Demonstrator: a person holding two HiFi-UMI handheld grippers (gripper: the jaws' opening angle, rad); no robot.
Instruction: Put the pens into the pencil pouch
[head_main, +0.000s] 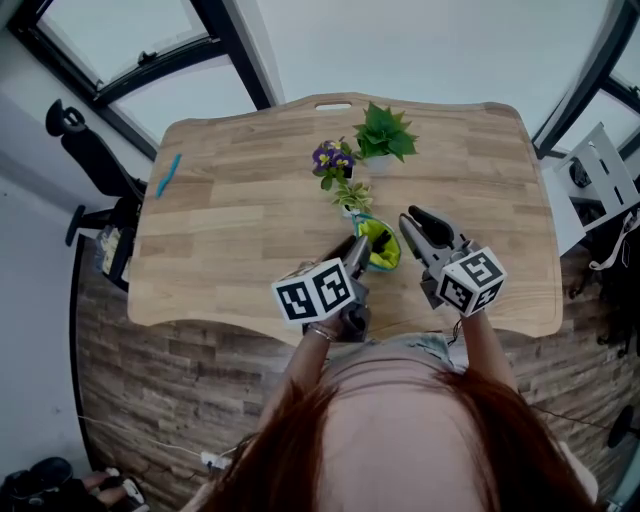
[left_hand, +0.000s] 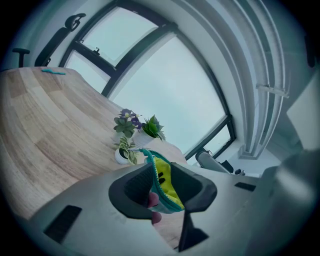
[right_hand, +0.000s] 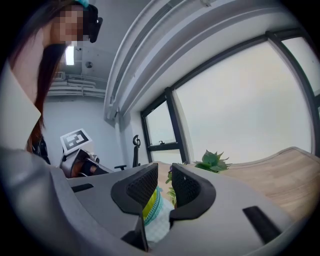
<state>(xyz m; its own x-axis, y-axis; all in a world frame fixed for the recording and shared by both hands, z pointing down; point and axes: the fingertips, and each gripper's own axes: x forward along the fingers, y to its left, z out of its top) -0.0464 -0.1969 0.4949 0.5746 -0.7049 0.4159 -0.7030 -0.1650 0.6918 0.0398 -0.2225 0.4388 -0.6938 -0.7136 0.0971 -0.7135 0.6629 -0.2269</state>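
A yellow-green pencil pouch (head_main: 383, 247) with a teal zip lies near the table's front edge, between my two grippers. My left gripper (head_main: 362, 245) reaches it from the left. In the left gripper view the pouch's zip rim (left_hand: 164, 180) stands between the jaws of the left gripper (left_hand: 161, 182), which are open, the right pad clear of it. Two small pink rounded ends (left_hand: 152, 200) show beside the rim; I cannot tell what they are. My right gripper (head_main: 415, 222) is open just right of the pouch (right_hand: 150, 207), seen low through the gap of that gripper (right_hand: 165, 187). A blue pen (head_main: 168, 174) lies at the table's far left.
Three small potted plants stand just behind the pouch: a purple-flowered one (head_main: 332, 160), a green leafy one (head_main: 385, 132) and a small variegated one (head_main: 352, 195). The wooden table (head_main: 230, 230) has an office chair (head_main: 85, 150) at its left side. Windows line the far wall.
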